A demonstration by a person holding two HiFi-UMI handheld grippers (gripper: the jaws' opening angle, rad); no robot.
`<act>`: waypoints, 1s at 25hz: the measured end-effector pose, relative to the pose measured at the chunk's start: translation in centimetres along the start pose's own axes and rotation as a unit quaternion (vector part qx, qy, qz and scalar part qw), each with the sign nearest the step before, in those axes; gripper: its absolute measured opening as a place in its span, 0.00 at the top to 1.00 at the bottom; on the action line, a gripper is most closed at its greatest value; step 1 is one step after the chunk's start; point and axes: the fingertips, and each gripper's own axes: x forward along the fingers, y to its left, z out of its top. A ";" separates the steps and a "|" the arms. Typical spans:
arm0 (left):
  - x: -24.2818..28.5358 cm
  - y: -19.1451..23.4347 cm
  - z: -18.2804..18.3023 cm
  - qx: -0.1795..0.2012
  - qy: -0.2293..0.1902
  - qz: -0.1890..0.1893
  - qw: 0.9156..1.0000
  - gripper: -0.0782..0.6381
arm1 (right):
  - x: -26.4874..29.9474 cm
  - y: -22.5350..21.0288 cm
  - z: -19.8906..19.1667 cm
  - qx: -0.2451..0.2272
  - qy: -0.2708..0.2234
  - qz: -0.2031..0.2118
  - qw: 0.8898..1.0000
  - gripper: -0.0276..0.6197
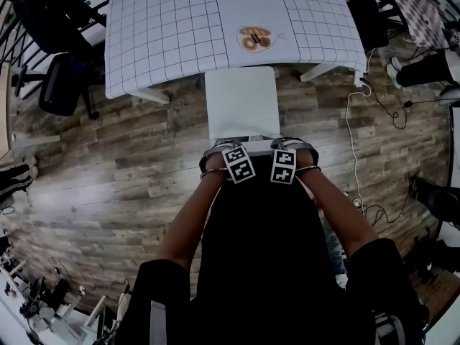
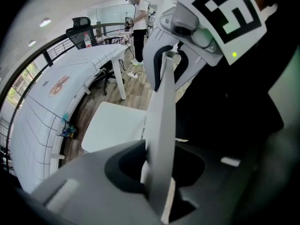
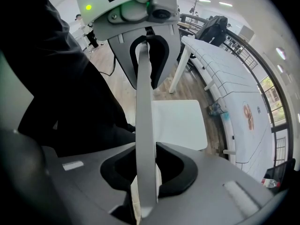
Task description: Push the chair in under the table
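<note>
Gripping the thin white backrest [image 1: 242, 141] of the white moulded chair [image 1: 241, 103] are both tools. The left gripper [image 1: 224, 149] is clenched on the top edge toward its left end, panel sandwiched between the jaws in the left gripper view [image 2: 161, 125]. The right gripper [image 1: 289, 148] is clamped the same way just beside it, panel running up between the jaws [image 3: 145, 125]. Both point steeply down. The chair seat faces the table with white grid-pattern cloth [image 1: 172, 27]; its far edge is right at the table's near edge and most of the seat is out over the wood-plank floor [image 1: 108, 164]. A black office chair [image 1: 61, 85] is at the left and a white cable [image 1: 353, 157] runs across the floor at the right.
</note>
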 end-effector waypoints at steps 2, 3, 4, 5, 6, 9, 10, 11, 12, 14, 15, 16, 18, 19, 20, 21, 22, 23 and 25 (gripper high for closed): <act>-0.1 0.5 0.1 0.000 -0.002 0.005 1.000 0.74 | 0.0 -0.6 0.0 0.007 0.000 -0.005 1.000 0.83; -0.1 0.8 0.3 0.000 -0.003 0.008 1.000 0.75 | 0.0 -1.1 -0.1 0.010 0.000 -0.010 1.000 0.83; 0.0 1.1 0.5 -0.001 -0.006 0.010 1.000 0.75 | 0.0 -1.5 -0.3 0.013 0.001 -0.013 1.000 0.83; 0.0 1.3 0.8 -0.003 -0.008 0.009 1.000 0.75 | 0.0 -1.8 -0.5 0.014 0.001 -0.015 1.000 0.83; 0.1 1.4 1.0 -0.005 -0.009 0.007 1.000 0.75 | 0.0 -2.0 -0.7 0.014 0.000 -0.013 1.000 0.83; 0.2 1.5 1.4 0.004 -0.009 -0.001 1.000 0.75 | -0.1 -2.2 -1.0 0.014 -0.002 -0.004 1.000 0.82; 0.2 1.5 1.4 0.014 -0.004 -0.001 1.000 0.75 | -0.1 -2.4 -1.0 0.013 -0.003 -0.004 1.000 0.82; 0.2 1.7 1.4 0.025 0.001 -0.001 1.000 0.75 | -0.1 -2.5 -0.9 0.012 -0.004 -0.005 1.000 0.82; 0.2 1.9 1.4 0.033 0.006 0.000 0.999 0.75 | -0.1 -2.7 -0.9 0.011 -0.005 -0.007 1.000 0.83; 0.0 2.4 1.4 0.027 0.006 -0.002 1.000 0.75 | -0.2 -3.2 -0.7 0.009 -0.007 -0.010 1.000 0.83; -0.1 2.7 1.4 0.020 0.003 -0.002 1.000 0.75 | -0.2 -3.5 -0.7 0.008 -0.009 -0.011 1.000 0.82; -0.2 3.0 1.5 0.015 0.002 -0.001 1.000 0.75 | -0.2 -3.8 -0.6 0.006 -0.010 -0.012 1.000 0.83; -0.3 3.6 1.5 0.011 0.002 0.002 1.000 0.75 | -0.3 -4.4 -0.5 0.005 -0.011 -0.013 1.000 0.83; -0.4 3.9 1.5 0.010 0.003 0.002 1.000 0.75 | -0.3 -4.7 -0.5 0.005 -0.011 -0.011 1.000 0.83; -0.5 4.3 1.6 0.009 0.004 0.003 1.000 0.75 | -0.3 -5.1 -0.4 0.006 -0.011 -0.010 1.000 0.83; -0.6 4.7 1.6 0.007 0.005 0.003 1.000 0.75 | -0.4 -5.5 -0.4 0.006 -0.010 -0.009 1.000 0.83; -0.7 5.1 1.7 0.005 0.006 0.004 1.000 0.75 | -0.4 -5.9 -0.4 0.006 -0.010 -0.008 1.000 0.83; -0.8 5.6 1.7 0.002 0.007 0.004 1.000 0.75 | -0.4 -6.3 -0.3 0.004 -0.011 -0.008 1.000 0.83; -0.9 6.5 1.8 -0.006 0.007 0.006 1.000 0.75 | -0.4 -7.2 -0.2 0.001 -0.015 -0.006 1.000 0.83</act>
